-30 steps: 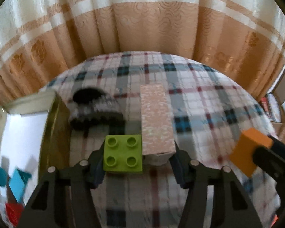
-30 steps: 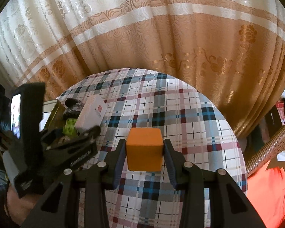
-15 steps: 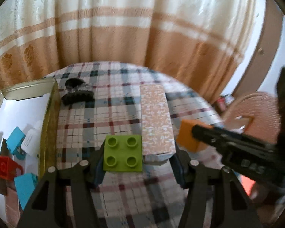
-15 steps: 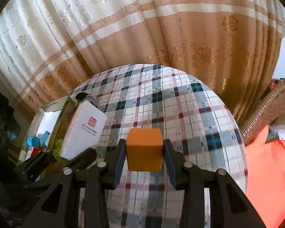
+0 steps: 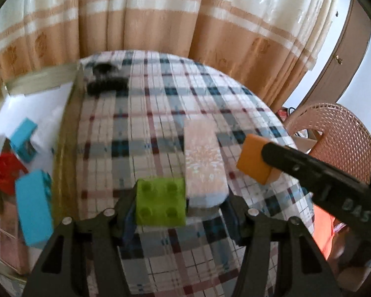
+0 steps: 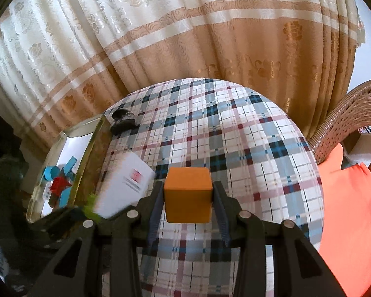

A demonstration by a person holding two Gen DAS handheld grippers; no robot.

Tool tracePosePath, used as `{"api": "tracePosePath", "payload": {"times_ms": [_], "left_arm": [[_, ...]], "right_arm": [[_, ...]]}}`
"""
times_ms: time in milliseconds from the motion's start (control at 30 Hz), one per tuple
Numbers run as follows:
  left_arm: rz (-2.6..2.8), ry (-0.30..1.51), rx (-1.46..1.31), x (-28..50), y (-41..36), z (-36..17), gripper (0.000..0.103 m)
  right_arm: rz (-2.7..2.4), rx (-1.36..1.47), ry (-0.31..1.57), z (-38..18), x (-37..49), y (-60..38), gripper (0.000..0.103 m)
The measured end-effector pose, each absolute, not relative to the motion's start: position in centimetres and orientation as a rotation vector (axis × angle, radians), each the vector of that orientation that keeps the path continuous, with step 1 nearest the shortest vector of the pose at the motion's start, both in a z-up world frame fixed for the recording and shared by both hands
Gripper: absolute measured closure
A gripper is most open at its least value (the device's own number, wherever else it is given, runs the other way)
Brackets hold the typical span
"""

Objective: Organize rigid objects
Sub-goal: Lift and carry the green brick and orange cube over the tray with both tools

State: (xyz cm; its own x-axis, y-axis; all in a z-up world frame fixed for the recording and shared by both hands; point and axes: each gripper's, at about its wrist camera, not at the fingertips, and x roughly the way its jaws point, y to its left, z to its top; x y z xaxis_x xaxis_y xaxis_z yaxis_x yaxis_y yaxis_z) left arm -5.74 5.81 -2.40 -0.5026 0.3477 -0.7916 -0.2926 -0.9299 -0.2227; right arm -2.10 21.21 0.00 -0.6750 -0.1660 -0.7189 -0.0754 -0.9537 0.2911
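Left hand-held gripper [image 5: 179, 204] clamping green studded brick [image 5: 160, 204] and patterned box [image 5: 204, 165] side by side, right hand-held gripper [image 6: 187, 195] clamping orange cube [image 6: 187, 194], both above plaid-covered desk [image 6: 235, 136], tray [image 5: 64, 148] of blue and red blocks at left edge, dark object [image 5: 106, 81] beyond.

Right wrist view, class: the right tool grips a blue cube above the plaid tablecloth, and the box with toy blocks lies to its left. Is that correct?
One detail is wrong: the colour. In the right wrist view, the right tool grips an orange cube, not a blue one. It is above the plaid tablecloth, and the box with toy blocks lies to its left.
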Motion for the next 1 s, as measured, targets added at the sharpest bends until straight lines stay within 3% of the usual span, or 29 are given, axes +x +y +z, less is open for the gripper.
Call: {"api": "tracePosePath", "payload": {"times_ms": [67,467,500,567,667,1000], "left_arm": [[2.42,-0.111,-1.34,-5.7,5.6,-3.0,0.031],[2.386,-0.006,-1.301,-2.3,5.5,-3.5,0.031],[2.394,0.017,-1.304,-2.2,5.6,-3.6,0.032],[2.427,0.047,-1.3,-2.4,5.6,-3.5,0.046],[2.415,0.0,-1.321,-3.3,5.0,-3.4,0.057],[2.509,0.032,-1.367,-6.7,6.6,-3.4,0.055]], "right_arm": [[-2.797,1.249,-0.454,-0.1,-1.7,21.2,0.061],[-2.794,1.247,-0.528,-0.9,-0.3,22.5,0.061],[-2.793,1.246,-0.532,-0.9,-0.3,22.5,0.061],[-2.793,1.239,-0.538,-0.8,0.0,22.7,0.061],[-2.793,1.227,-0.546,-0.6,0.3,22.7,0.061],[-2.792,1.225,-0.575,-0.8,0.7,23.2,0.061]]}}
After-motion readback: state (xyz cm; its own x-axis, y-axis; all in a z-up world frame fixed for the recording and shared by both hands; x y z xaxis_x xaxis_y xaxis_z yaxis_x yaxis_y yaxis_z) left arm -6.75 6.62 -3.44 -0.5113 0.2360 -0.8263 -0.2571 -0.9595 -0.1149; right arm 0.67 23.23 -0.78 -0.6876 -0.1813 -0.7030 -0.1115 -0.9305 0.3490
